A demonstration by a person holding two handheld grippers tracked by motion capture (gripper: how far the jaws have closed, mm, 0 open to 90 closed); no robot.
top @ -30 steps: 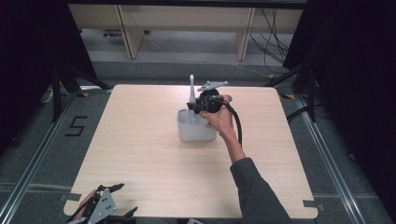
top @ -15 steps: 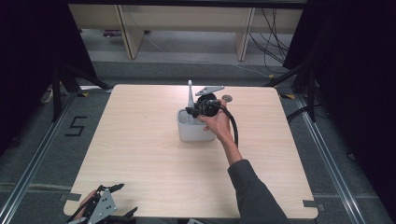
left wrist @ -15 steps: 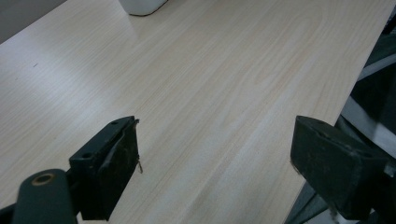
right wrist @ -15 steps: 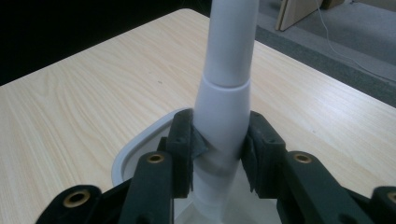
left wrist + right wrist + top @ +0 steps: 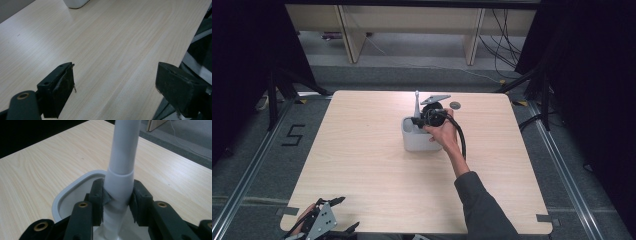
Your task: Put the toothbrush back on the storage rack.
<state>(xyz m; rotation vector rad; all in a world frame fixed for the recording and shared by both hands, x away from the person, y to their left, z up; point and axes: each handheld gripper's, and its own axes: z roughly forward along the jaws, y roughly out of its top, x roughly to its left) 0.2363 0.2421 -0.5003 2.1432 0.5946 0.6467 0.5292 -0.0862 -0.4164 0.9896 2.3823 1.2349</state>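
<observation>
Nearest to us, at the near left corner of the desk (image 5: 362, 175), our left gripper (image 5: 328, 227) hangs just over the edge; in the left gripper view its jaws stand wide apart with nothing between them, only bare wood below; it is well apart from everything else.

Farther out, near the middle of the desk and a bit toward the far edge, sits a white tub (image 5: 414, 142) with rounded corners; our right hand (image 5: 443, 132) holds the right gripper (image 5: 115, 202) over it; its jaws are closed tight on a white handle (image 5: 122, 167) that stands up out of the tub, a thin tube going into a fatter sleeve; we cannot tell what is at the bottom of it, maybe a brush.

Beyond that, near the far edge, lies a small dark round thing (image 5: 455, 105); we cannot tell what it is.

What could go wrong, we think: the handle is smooth and round, so it could slip or turn in the jaws; if we lift crookedly, the bottom could catch the rim and tip the light tub or drag it along; if the two tube parts only push together, a hard pull might split them.
</observation>
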